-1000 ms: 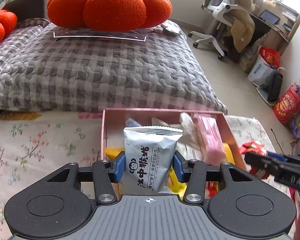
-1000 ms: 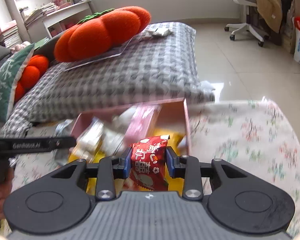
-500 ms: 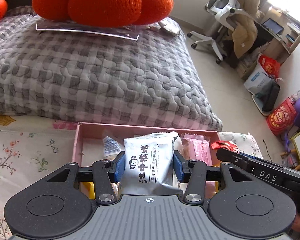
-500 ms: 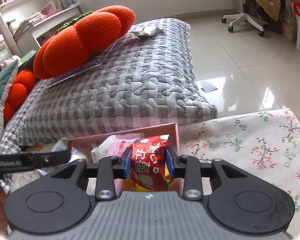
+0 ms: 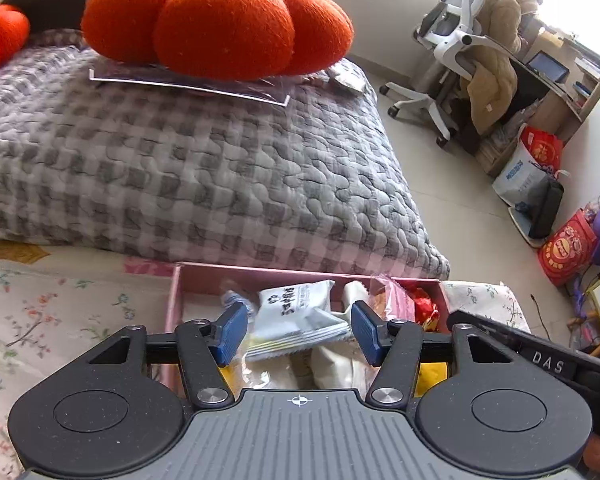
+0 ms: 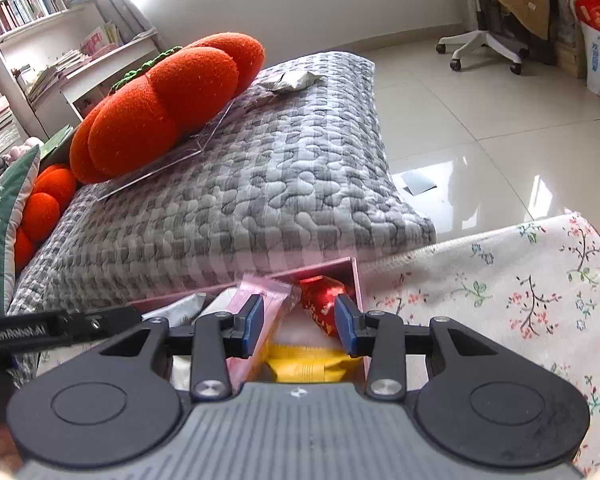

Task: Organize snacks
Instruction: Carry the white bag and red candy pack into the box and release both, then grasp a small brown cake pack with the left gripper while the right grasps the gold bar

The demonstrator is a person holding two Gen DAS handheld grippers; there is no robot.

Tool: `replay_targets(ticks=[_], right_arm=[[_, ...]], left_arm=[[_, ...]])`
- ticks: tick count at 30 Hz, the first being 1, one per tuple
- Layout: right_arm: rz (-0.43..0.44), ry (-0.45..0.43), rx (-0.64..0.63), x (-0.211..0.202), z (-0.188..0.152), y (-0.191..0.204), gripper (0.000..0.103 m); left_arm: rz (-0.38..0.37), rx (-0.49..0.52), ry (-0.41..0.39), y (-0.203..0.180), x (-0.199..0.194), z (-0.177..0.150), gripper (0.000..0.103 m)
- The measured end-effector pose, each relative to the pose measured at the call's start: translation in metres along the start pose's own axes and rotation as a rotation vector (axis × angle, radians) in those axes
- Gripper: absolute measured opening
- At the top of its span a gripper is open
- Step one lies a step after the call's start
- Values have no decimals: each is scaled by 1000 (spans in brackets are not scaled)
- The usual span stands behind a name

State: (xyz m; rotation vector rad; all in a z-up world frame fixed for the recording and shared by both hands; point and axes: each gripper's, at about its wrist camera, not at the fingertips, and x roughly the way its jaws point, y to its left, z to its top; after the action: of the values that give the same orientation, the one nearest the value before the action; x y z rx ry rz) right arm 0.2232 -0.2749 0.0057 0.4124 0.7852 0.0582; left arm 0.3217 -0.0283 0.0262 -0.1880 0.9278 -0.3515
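Left claw spread wide, gripping nothing; white packet loose between and just beyond its blue pads, lying on other snacks inside the pink box. Right claw likewise wide open and empty; red packet just ahead between the pads, in the box's right corner, beside a pink wrapper and above a yellow packet. Grey quilted cushion beyond the box, orange pumpkin pillow on top.

"DAS" marks the right tongs; "GenRobot.AI" (white letters) the left tongs.
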Motion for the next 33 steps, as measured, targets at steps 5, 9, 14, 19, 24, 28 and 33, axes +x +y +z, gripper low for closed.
replay_targets(ticks=[5,9,14,19,24,28,33], right_arm=[[-7,-2,16,-17,-12,0,41],[-19,2,-43,-37,-27,14,54],[-35,-7,-96,-66,-51,30,70],[-10,23,-102,-88,-80,41,85],[-2,79,-144,-100,-118,53,91],[-42,149,-244,-94,-144,67,91],[-68,200,-285,-82,-149,76,91]], left_arm=[[21,4,-16,1,-28,-16,67],[73,15,-15,6,-53,-42,72],[110,-3,-1,18,-82,-84,77],[135,-9,31,27,-94,-122,80],[149,53,55,30,-90,-143,87],[124,122,94,25,-77,-154,87],[139,237,134,18,-64,-163,87]])
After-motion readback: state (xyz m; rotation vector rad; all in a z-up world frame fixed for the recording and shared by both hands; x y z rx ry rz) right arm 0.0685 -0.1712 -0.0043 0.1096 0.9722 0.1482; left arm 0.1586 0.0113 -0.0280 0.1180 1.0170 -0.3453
